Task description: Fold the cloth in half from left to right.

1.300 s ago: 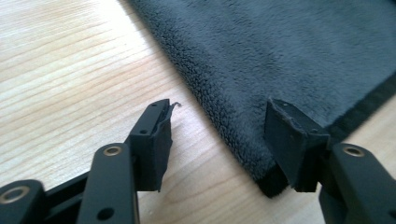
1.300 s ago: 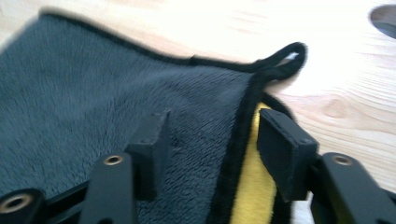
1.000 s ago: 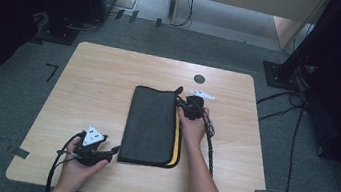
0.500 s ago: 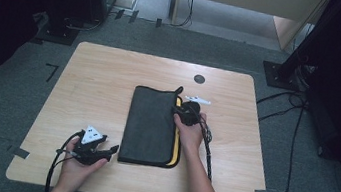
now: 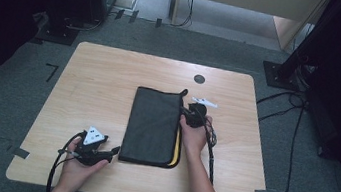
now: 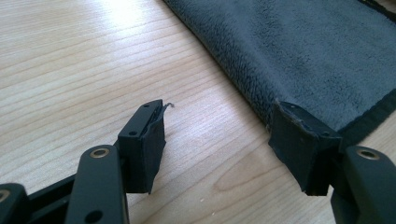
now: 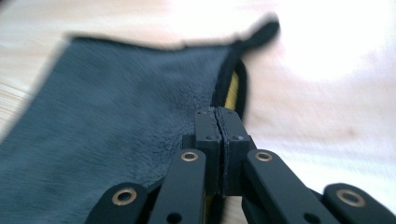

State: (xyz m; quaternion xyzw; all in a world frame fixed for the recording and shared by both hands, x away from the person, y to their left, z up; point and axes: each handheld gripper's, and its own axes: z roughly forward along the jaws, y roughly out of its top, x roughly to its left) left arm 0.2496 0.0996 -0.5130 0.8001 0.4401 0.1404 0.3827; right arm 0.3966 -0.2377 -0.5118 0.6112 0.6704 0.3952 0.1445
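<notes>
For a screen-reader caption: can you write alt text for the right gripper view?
The right gripper has its two black jaws pressed together at the edge of a folded dark grey towel, where a yellow inner layer peeks out. The towel lies on a pale wooden table.

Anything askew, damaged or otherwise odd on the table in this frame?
Nothing serious. The folded dark towel lies flat, though its halves don't line up: a yellow strip peeks out along the right edge, where the right gripper is shut. A stray thread hangs from the left gripper, which is open.

Your grippers [image 5: 95,150] [image 5: 195,113]: black jaws, brass rivets behind the tips, white three-cornered plates on top, black cables trailing back.
</notes>
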